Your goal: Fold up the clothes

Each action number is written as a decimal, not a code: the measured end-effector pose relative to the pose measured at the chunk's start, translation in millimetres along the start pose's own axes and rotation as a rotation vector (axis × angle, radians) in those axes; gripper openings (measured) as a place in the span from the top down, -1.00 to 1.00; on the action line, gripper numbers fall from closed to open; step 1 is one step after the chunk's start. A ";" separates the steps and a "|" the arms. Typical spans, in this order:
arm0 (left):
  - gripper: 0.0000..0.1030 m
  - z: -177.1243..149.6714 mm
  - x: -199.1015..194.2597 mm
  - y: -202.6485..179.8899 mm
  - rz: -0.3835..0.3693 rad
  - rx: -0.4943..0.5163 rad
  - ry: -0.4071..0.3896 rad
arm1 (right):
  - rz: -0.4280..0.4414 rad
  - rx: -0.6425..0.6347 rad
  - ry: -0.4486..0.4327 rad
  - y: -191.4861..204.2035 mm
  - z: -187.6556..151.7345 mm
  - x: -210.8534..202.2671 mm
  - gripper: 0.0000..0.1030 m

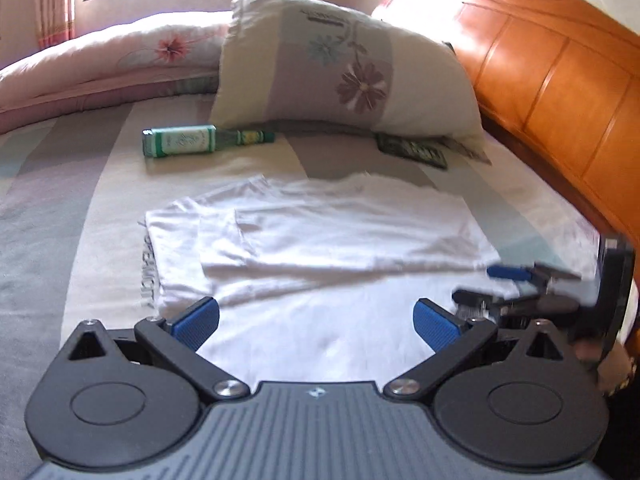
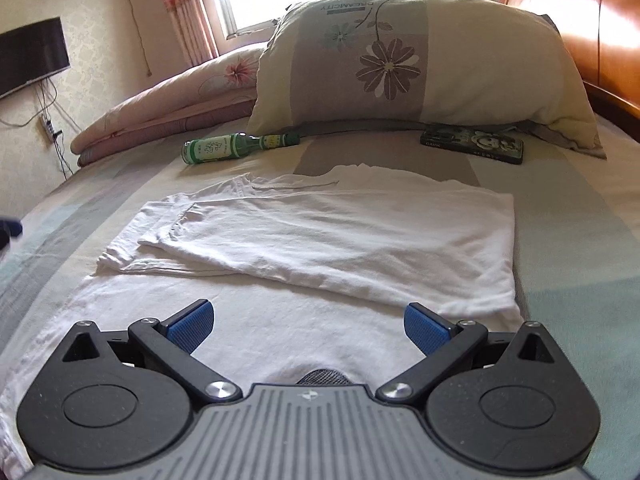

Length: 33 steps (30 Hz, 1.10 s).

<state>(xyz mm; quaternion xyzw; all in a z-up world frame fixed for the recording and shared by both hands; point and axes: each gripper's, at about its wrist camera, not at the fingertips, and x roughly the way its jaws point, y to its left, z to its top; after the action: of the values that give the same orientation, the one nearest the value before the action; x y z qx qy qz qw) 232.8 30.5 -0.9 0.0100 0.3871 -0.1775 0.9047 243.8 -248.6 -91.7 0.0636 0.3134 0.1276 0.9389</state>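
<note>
- White T-shirt (image 2: 320, 236) lay flat on the striped bed (image 2: 580, 264), partly folded: sides and a sleeve turned in over the body at 12 o'clock, the near half spread single-layer toward me at 6 o'clock.
- Left tool (image 1: 316, 322): blue pads spread wide, nothing between them; it hung over the near part of the shirt. I could not tell whether the pads touched the cloth.
- Right tool (image 2: 310, 322): equally wide apart, empty, over the near hem region. In the left view it showed at 3 o'clock, by the shirt's right edge.
- Judgement: the fold was incomplete. The layers fitted either a shirt midway into folding or one about to be re-laid; I could not settle which.
- Risk 1: pinching only the top layer would drag the turned-in sleeve loose. Cause: thin cloth, stacked edges close together at 10 o'clock.
- Risk 2: uneven lift by the two tools would skew the crease. Cause: soft mattress, no firm backing.
- Risk 3: pads catching the bed sheet with the shirt. Cause: both fabrics pale and lying flush.
- Risk 4: a long forward sweep could carry cloth onto the green bottle (image 2: 236, 147) at 11 o'clock or the dark phone case (image 2: 472, 145) at 1 o'clock, both lying just in front of the pillow (image 2: 420, 60).
</note>
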 end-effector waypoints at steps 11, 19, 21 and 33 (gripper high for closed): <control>-0.99 -112.0 28.2 -29.1 0.036 0.062 0.039 | -0.149 -0.081 0.059 34.7 -83.9 -37.6 -1.00; -0.99 -133.2 17.5 -29.9 0.049 0.061 -0.082 | -0.184 -0.088 0.030 38.5 -92.3 -36.8 -1.00; -0.99 -136.9 13.2 -31.6 0.058 0.061 -0.084 | -0.184 -0.087 0.017 38.4 -95.2 -39.0 -1.00; -0.99 -196.2 -32.0 -44.0 0.157 0.012 -0.208 | -0.251 -0.036 -0.056 48.2 -122.0 -67.3 -1.00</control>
<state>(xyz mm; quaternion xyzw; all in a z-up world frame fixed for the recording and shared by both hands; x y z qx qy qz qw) 61.2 29.9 -110.5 0.0275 0.2880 -0.1086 0.9510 108.5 -216.3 -140.7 0.0104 0.2900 0.0127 0.9569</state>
